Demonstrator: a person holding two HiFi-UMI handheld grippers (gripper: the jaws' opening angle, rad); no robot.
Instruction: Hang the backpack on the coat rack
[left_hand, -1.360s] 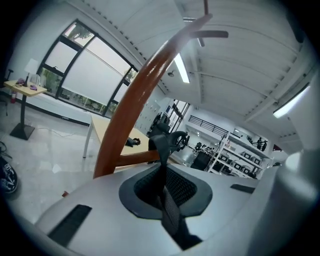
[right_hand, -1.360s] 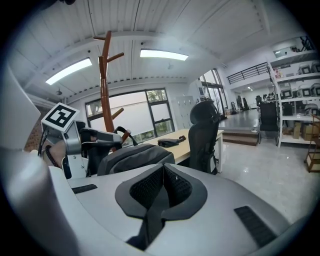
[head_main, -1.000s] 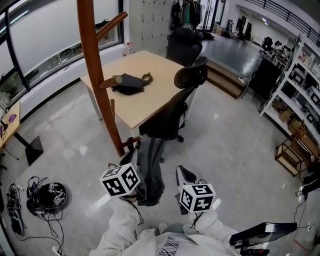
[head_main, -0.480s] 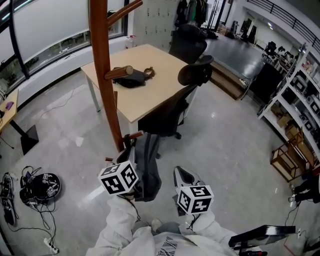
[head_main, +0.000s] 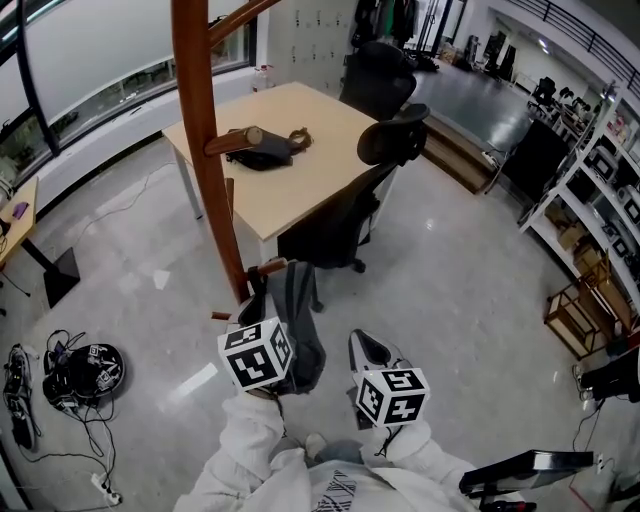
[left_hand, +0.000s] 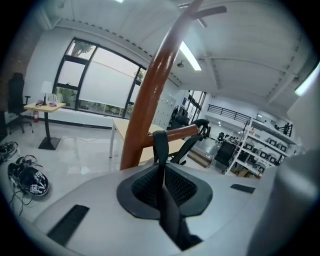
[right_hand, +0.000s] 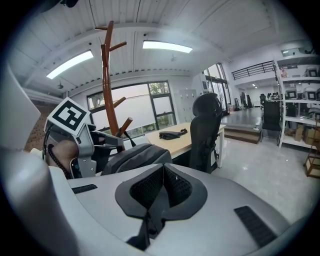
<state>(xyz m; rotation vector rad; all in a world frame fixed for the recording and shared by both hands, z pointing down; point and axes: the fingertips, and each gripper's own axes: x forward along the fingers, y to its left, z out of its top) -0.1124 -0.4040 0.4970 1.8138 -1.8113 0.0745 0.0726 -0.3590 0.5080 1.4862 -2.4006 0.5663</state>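
The right gripper (right_hand: 162, 175) has its fingers together on nothing and is held just beside the left gripper (left_hand: 162, 170). The left gripper's fingers are clamped on the backpack's black strap (left_hand: 160, 147). That strap loops over a low peg (left_hand: 181, 133) of the coat rack (head_main: 197, 150). The grey backpack (head_main: 298, 300) is below the peg, beside the foot of the pole. Beyond stand a black chair (head_main: 345, 215) and a wooden surface (head_main: 320, 150) carrying a dark pouch (head_main: 262, 150).

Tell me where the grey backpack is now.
In the head view, the grey backpack hangs low beside the brown wooden coat rack, its strap over a low peg and pinched in the left tool.
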